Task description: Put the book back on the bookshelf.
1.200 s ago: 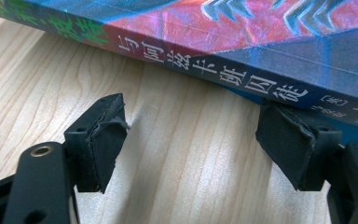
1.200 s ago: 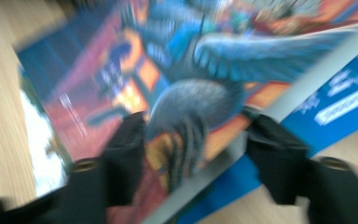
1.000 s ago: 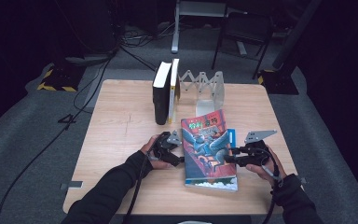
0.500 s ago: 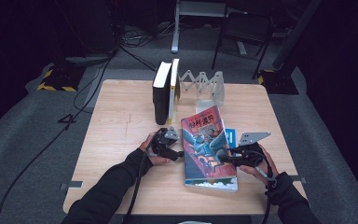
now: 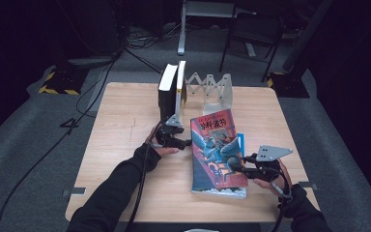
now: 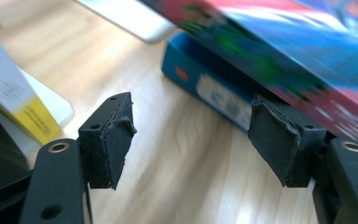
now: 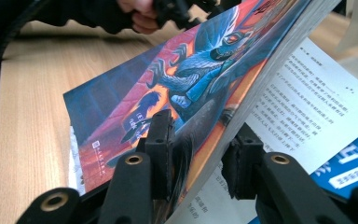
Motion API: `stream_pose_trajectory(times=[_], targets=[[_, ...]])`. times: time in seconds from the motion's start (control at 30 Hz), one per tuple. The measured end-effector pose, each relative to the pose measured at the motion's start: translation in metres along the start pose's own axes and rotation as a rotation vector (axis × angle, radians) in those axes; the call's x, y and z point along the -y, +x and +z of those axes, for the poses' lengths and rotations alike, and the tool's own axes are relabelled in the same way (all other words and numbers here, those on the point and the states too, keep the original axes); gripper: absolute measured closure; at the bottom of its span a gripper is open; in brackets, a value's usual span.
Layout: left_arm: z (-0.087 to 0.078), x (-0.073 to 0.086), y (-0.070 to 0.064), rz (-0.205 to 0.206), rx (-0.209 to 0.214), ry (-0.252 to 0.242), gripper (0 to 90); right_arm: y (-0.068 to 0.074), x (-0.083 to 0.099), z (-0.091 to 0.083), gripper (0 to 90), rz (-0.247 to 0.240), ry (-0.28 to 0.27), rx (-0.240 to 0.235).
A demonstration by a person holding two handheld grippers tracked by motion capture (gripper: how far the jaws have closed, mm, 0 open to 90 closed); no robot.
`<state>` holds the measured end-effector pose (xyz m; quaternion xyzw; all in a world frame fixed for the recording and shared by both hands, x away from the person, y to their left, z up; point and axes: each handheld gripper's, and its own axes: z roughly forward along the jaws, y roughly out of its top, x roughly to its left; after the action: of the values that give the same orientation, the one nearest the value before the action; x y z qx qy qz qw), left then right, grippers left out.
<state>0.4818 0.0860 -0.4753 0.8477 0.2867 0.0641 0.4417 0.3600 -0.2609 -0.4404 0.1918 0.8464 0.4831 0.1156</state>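
A paperback with a blue-and-red illustrated cover (image 5: 212, 145) lies at the table's middle right on top of a blue book (image 5: 241, 141). My right gripper (image 5: 237, 167) is shut on the paperback's cover and front pages (image 7: 186, 93), lifting them so that a printed page (image 7: 307, 107) shows underneath. At the paperback's left edge my left gripper (image 5: 182, 143) stands open. In the left gripper view its pads (image 6: 114, 137) have bare table between them, and the right jaw sits under the paperback's overhanging edge (image 6: 298, 42), beside the blue book (image 6: 214, 88).
Two thick books (image 5: 171, 89), one black and one white, stand upright at the table's back. Beside them is a white accordion rack (image 5: 212, 87). A yellow-and-white book corner (image 6: 14, 93) is close to my left jaw. Bare wood (image 5: 121, 130) lies to the left.
My right gripper has lifted the paperback's front part, so the book now stands open at its right edge. My left gripper has shifted slightly farther up along the book's left edge.
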Motion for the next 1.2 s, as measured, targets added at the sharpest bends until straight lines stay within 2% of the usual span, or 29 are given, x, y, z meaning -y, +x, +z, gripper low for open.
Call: stream_pose_trajectory(times=[0.1, 0.13, 0.17, 0.27, 0.33, 0.37, 0.47, 0.53, 0.6, 0.63, 0.7, 0.73, 0.77, 0.83, 0.9, 1.0, 1.03, 1.07, 1.2], targets=[[-0.008, -0.009, 0.003, -0.007, 0.023, -0.047, 36.2, 0.005, -0.001, -0.006, 66.2, -0.055, -0.032, 0.006], [-0.008, -0.009, 0.003, -0.007, 0.023, -0.047, 39.6, 0.005, -0.001, -0.006, 66.2, -0.055, -0.032, 0.006], [-0.011, -0.012, 0.001, -0.004, 0.046, -0.061, 39.6, 0.007, -0.001, -0.007, 66.1, -0.064, -0.040, 0.007], [-0.017, -0.018, -0.005, 0.019, 0.095, -0.090, 50.3, 0.009, -0.003, -0.010, 65.2, -0.095, -0.048, 0.002], [-0.022, -0.022, -0.010, 0.041, 0.121, -0.116, 53.7, 0.008, -0.003, -0.010, 63.2, -0.087, -0.048, -0.012], [-0.024, -0.024, -0.012, 0.045, 0.126, -0.125, 57.1, 0.008, -0.004, -0.009, 61.8, -0.084, -0.035, -0.023], [-0.028, -0.028, -0.013, 0.059, 0.128, -0.128, 58.8, 0.008, -0.007, -0.004, 58.1, -0.079, -0.013, -0.037], [-0.030, -0.031, -0.014, 0.064, 0.111, -0.123, 61.5, 0.003, -0.009, 0.000, 54.3, -0.038, -0.007, -0.075], [-0.030, -0.032, -0.014, 0.079, 0.116, -0.115, 67.1, -0.001, -0.010, 0.004, 52.9, -0.004, 0.002, -0.105], [-0.029, -0.032, -0.014, 0.086, 0.114, -0.108, 69.3, -0.002, -0.010, 0.006, 52.6, 0.001, 0.008, -0.108], [-0.028, -0.034, -0.012, 0.091, 0.149, -0.104, 74.6, -0.004, -0.009, 0.008, 52.9, 0.005, 0.014, -0.104], [-0.028, -0.035, -0.012, 0.096, 0.152, -0.105, 75.0, -0.003, -0.008, 0.008, 54.1, -0.001, 0.007, -0.100], [-0.028, -0.036, -0.011, 0.093, 0.155, -0.112, 75.0, -0.002, -0.008, 0.008, 56.5, -0.006, 0.002, -0.093], [-0.029, -0.041, -0.011, 0.094, 0.162, -0.127, 75.0, 0.000, -0.008, 0.006, 62.1, -0.026, -0.003, -0.049], [-0.034, -0.049, -0.012, 0.089, 0.159, -0.150, 74.2, -0.001, -0.007, 0.003, 67.6, -0.027, -0.034, -0.019], [-0.043, -0.067, -0.016, 0.119, 0.153, -0.168, 74.2, -0.002, -0.008, -0.002, 73.9, -0.044, -0.077, 0.049], [-0.043, -0.067, -0.016, 0.119, 0.153, -0.168, 74.2, -0.002, -0.008, -0.002, 73.9, -0.044, -0.077, 0.049], [-0.047, -0.073, -0.018, 0.126, 0.139, -0.175, 74.2, -0.002, -0.009, -0.002, 75.2, -0.052, -0.081, 0.068], [-0.058, -0.087, -0.027, 0.153, 0.139, -0.206, 74.3, -0.001, -0.011, -0.002, 79.9, -0.085, -0.104, 0.141]])
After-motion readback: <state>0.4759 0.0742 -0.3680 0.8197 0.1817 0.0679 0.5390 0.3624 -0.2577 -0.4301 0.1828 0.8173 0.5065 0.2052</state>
